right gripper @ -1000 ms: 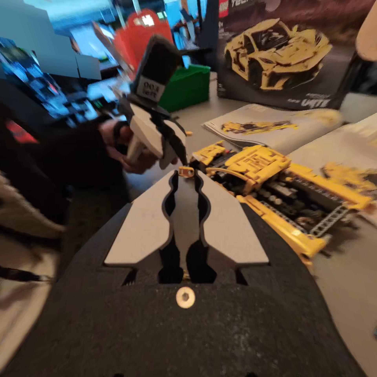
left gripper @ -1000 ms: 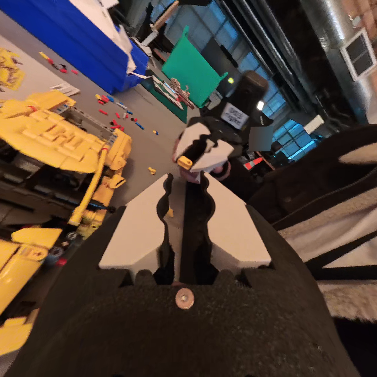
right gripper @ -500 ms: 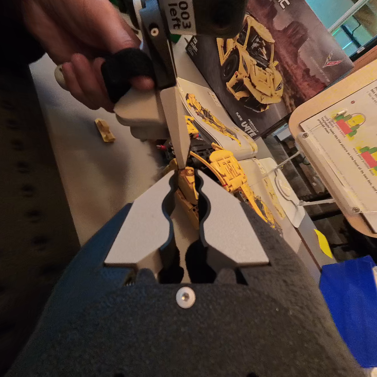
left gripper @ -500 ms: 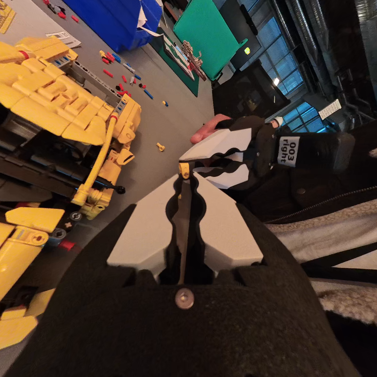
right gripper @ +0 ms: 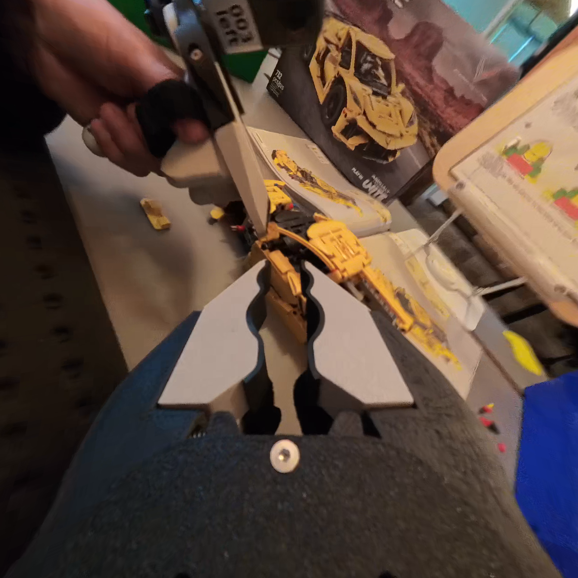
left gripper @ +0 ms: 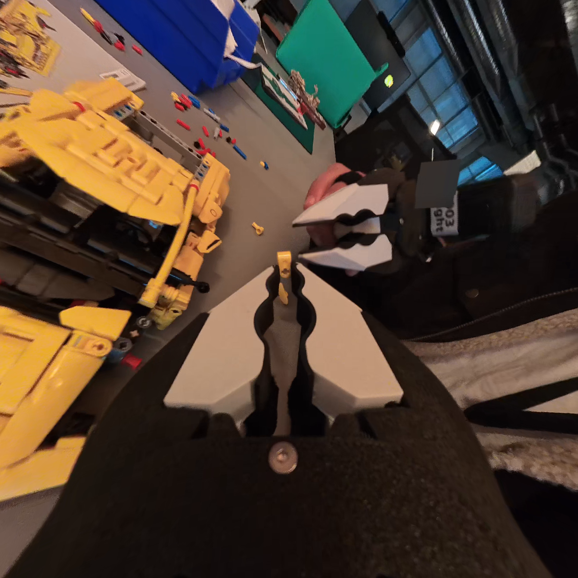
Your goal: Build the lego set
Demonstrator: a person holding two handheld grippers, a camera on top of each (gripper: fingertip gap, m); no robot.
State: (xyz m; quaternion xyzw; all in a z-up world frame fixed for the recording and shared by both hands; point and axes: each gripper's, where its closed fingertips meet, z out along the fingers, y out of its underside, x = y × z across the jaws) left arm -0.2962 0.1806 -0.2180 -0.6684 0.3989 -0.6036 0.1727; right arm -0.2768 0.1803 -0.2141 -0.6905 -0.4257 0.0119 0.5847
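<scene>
Yellow plastic takes up most of the grey worktop [left gripper: 275, 194]: a half-built toy car [left gripper: 103, 175] sprawls along one side, with a scatter of small red, blue and black loose pieces [left gripper: 206, 131] beyond it toward the far edge. A blue bin [left gripper: 187, 40] with white paper in it stands at that far edge, a green bin [left gripper: 325, 62] past it. In the right wrist view the car's box [right gripper: 391, 93] stands at the back, an open booklet [right gripper: 319, 184] lies in front of it, and a stray yellow piece [right gripper: 154, 214] sits alone near the worktop's near edge.

The left gripper [left gripper: 284, 271] has its jaws pinched narrow on a small yellow connector [left gripper: 284, 264], which sticks out past the tips, above the worktop's near edge. The right gripper [left gripper: 297, 239] sits just beside it, jaws parted and empty, tips pointing at the connector without touching it. A hand [right gripper: 103, 90] wraps the left gripper's handle.
</scene>
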